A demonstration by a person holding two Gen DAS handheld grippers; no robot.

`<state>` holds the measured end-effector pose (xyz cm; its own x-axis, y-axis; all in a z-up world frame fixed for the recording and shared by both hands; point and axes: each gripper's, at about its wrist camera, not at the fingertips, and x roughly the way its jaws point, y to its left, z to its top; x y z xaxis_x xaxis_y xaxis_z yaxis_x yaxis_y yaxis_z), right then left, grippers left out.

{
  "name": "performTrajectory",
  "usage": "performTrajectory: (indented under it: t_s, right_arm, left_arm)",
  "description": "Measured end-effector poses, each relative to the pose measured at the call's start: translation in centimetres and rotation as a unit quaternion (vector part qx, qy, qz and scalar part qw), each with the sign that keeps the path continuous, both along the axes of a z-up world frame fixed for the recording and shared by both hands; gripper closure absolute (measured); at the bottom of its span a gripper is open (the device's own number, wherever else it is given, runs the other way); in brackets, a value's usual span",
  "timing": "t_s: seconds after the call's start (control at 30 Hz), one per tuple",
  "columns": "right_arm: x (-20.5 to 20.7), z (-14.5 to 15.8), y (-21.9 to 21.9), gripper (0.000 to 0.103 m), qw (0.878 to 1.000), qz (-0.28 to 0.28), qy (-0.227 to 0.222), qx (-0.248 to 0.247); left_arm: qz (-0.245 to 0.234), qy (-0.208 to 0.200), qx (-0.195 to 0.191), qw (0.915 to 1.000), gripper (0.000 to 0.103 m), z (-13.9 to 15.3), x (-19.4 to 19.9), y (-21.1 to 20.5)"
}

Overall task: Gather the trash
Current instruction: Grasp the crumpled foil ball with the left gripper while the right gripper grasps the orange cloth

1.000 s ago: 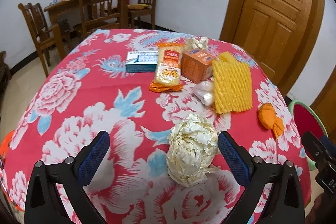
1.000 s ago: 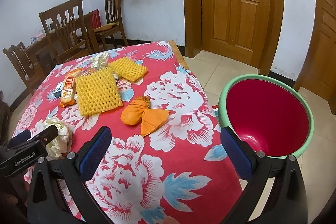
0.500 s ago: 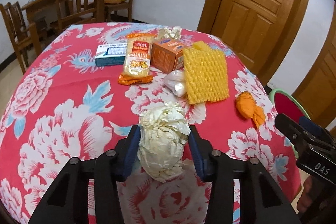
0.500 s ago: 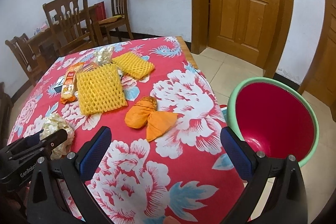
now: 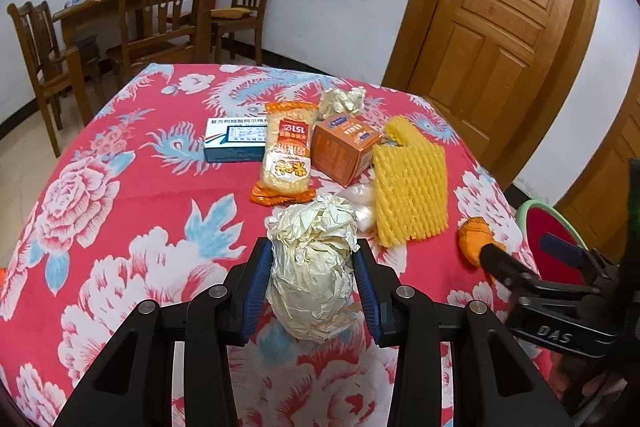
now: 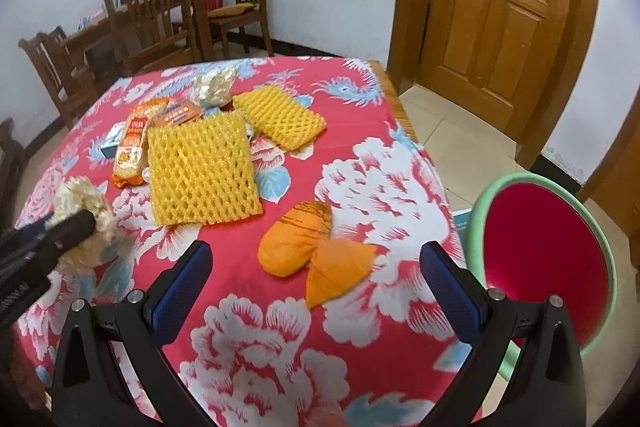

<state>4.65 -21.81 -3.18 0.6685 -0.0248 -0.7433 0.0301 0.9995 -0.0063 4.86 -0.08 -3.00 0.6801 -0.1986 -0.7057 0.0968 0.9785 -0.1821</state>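
Left wrist view
Paper ball: the crumpled cream paper ball [image 5: 314, 267], creased all over and squeezed taller than wide, sits on the floral tablecloth [image 5: 120, 195] at the near edge.
Left gripper: the left gripper [image 5: 313, 291] is closing, blue pads pressing both sides of the ball.
Change: a second ago the jaws stood wide apart around a rounder ball.

Right wrist view
Right gripper: the right gripper [image 6: 316, 291] is spread wide, nothing between the fingers.
Orange wrapper: the orange wrapper [image 6: 316, 251] lies ahead between the tips.
Bin: the red bin [image 6: 548, 267] stands beside the table.
Change: the wrapper now appears nearer the fingers.
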Motion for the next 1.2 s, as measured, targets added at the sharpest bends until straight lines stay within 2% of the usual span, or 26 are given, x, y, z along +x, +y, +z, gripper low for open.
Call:
performTrajectory:
  t_s: [0.17,0.23,0.47,0.53,0.57,0.77,0.93,1.2]
  right_arm:
    - [1.4,-0.9,0.3,0.002,1.000,0.003,0.021,-0.004]
    - [1.7,-1.0,0.3,0.008,1.000,0.001,0.022,-0.004]
    - [2.5,-2.1,0.1,0.021,0.999,0.004,0.045,0.010]
    - [2.6,-2.6,0.1,0.031,0.998,0.008,0.054,0.016]
    - [2.7,-3.0,0.1,0.032,0.998,0.009,0.062,0.019]
    - [2.5,-2.9,0.0,0.041,0.999,0.004,0.050,0.008]
    - [2.3,-2.8,-0.3,0.056,0.999,-0.004,0.046,0.006]
    - [2.1,-2.6,-1.1,0.065,0.999,-0.014,0.044,0.019]
  left_arm:
    - [-0.002,0.005,-0.008,1.0000,0.061,-0.2,0.0,0.3]
    - [-0.002,0.008,-0.011,0.9999,0.061,-0.4,0.1,0.4]
    - [-0.002,0.010,-0.015,0.9998,0.061,-0.5,0.0,0.5]
    - [-0.001,0.010,-0.015,0.9998,0.061,-0.6,0.0,0.5]
    - [-0.002,0.010,-0.015,0.9998,0.061,-0.6,0.0,0.5]
    - [0.000,0.013,-0.015,0.9998,0.061,-0.7,0.0,0.5]
    - [0.001,0.013,-0.015,0.9998,0.061,-0.7,-0.1,0.5]
    - [0.001,0.010,-0.015,0.9998,0.061,-0.3,-0.3,0.4]
